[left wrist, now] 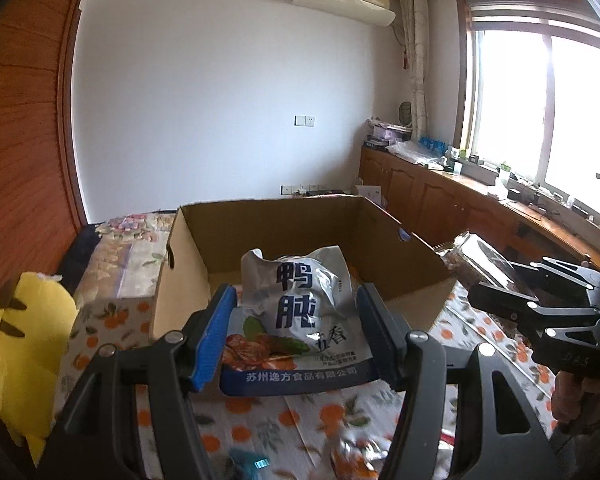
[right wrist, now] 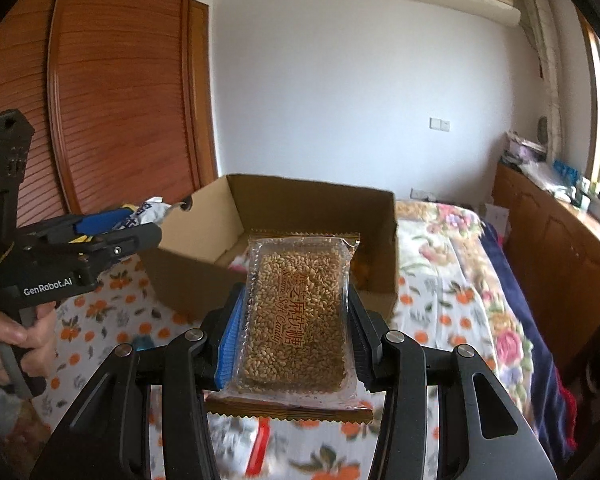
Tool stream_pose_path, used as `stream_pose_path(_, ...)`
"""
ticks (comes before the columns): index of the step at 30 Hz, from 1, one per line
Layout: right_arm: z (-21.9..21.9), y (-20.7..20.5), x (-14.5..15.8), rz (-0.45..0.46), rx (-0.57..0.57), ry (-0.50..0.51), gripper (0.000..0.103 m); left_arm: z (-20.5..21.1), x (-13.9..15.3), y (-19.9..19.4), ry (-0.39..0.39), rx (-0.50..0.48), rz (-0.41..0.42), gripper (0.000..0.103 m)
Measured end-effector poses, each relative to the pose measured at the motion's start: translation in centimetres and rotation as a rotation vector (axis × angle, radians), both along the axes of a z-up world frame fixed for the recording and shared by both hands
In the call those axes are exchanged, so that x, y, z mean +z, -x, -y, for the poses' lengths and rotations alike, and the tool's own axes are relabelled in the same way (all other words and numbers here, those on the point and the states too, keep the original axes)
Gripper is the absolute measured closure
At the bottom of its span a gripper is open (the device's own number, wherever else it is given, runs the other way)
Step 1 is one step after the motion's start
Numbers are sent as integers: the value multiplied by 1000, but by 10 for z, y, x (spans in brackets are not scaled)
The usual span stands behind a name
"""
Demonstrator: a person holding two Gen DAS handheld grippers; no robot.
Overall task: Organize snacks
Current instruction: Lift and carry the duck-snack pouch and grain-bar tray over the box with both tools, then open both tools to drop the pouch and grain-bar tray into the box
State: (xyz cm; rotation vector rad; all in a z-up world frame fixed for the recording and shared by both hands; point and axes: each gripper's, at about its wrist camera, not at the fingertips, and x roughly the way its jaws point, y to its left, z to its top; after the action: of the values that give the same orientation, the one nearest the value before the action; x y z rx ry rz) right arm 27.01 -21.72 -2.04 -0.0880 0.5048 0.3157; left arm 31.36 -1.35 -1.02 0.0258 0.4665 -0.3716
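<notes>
My left gripper (left wrist: 296, 312) is shut on a grey and blue snack bag (left wrist: 300, 316) with big blue characters, held above the near edge of an open cardboard box (left wrist: 284, 228) on the bed. My right gripper (right wrist: 296, 312) is shut on a clear pack of sesame soft candy (right wrist: 298, 316), held in front of the same box (right wrist: 320, 208). The right gripper also shows in the left wrist view (left wrist: 540, 292) at the right with its pack (left wrist: 472, 260). The left gripper shows in the right wrist view (right wrist: 112, 232) at the left with its bag (right wrist: 148, 210).
The bed has an orange-print sheet (left wrist: 488, 328). More snack packs lie on it near me (left wrist: 352, 456) (right wrist: 260, 444). A yellow plush toy (left wrist: 24, 344) lies at the left. A wooden wardrobe (right wrist: 120, 92) and low cabinets (left wrist: 460, 196) line the walls.
</notes>
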Motion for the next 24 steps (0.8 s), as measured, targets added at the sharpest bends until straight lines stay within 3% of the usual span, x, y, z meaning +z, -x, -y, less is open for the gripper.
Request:
stream_pose_path(10, -13, -70, -4, 6, 31, -5, 56, -8, -11, -60, 9, 22, -9, 41)
stream_pose_path(24, -16, -108, -33, -50, 33, -7, 56, -1, -37, -85, 17, 21, -51, 40)
